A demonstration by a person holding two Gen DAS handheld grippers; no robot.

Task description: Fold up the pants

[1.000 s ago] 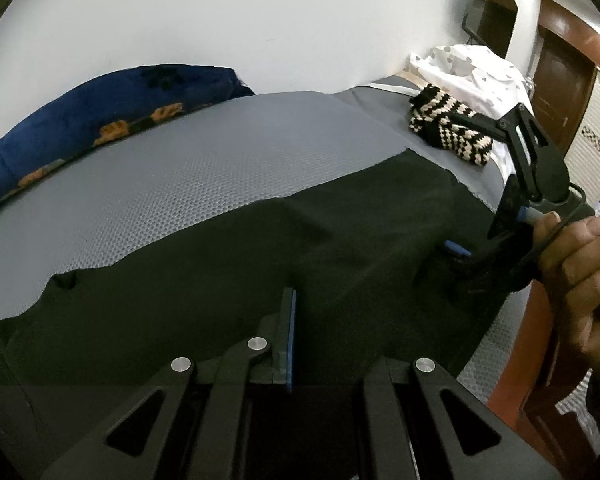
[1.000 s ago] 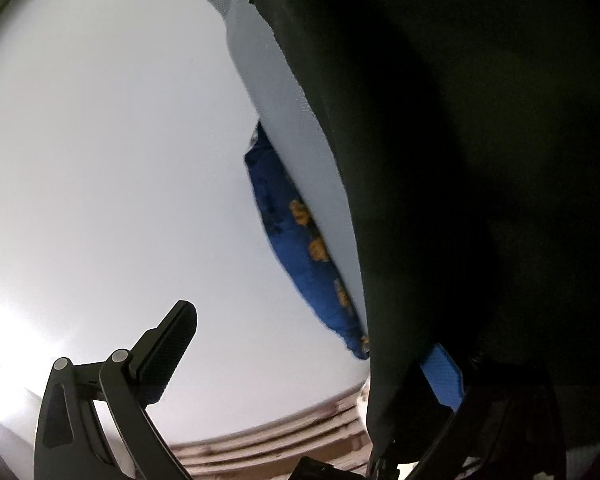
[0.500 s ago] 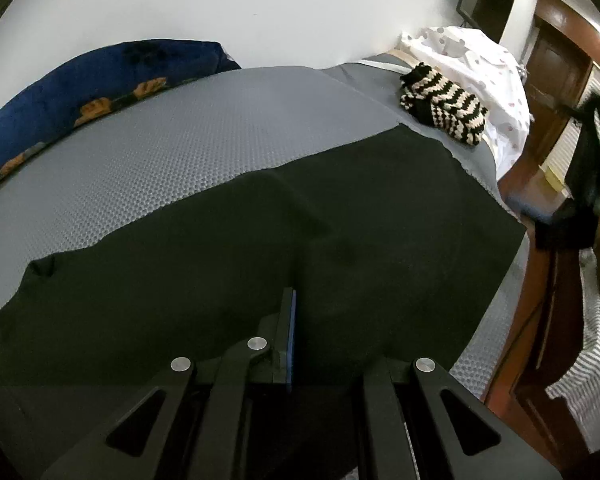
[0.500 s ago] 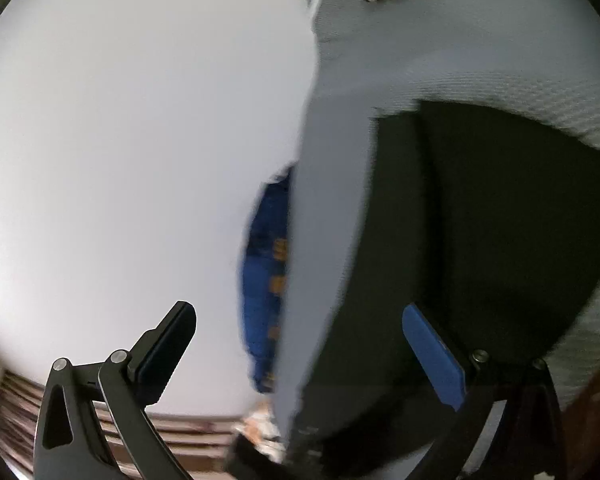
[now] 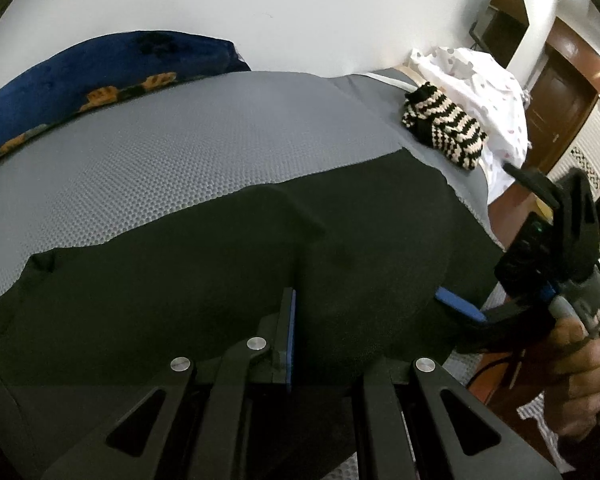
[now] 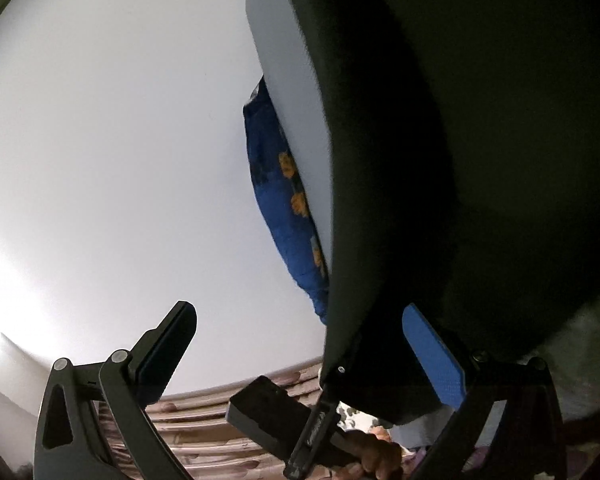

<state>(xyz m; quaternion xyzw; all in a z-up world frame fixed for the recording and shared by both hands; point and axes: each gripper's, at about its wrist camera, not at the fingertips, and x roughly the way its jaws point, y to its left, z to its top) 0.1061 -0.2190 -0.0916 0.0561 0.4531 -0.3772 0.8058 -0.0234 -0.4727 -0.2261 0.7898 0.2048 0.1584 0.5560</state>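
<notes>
Black pants [image 5: 220,272] lie spread on the grey mesh bed cover [image 5: 160,160]. My left gripper [image 5: 292,304] is at their near edge, shut, with black fabric pinched against its blue pad. My right gripper [image 5: 474,230], held in a hand [image 5: 580,364], stands wide open at the pants' right edge. One of its blue pads [image 5: 458,308] touches the fabric there. In the right wrist view the right gripper [image 6: 298,309] is rolled on its side. The pants' edge [image 6: 340,280] runs between its fingers without being pinched.
A blue pillow with orange prints [image 5: 100,68] lies along the white wall at the back. At the far right corner sit a black-and-cream striped knit piece [image 5: 444,128] and a white dotted cloth [image 5: 480,84]. The bed's edge drops off on the right, near a wooden door [image 5: 560,104].
The right gripper pulled away from the pants' right edge half a second ago, then came back to it, still open. The left gripper stayed shut in place.
</notes>
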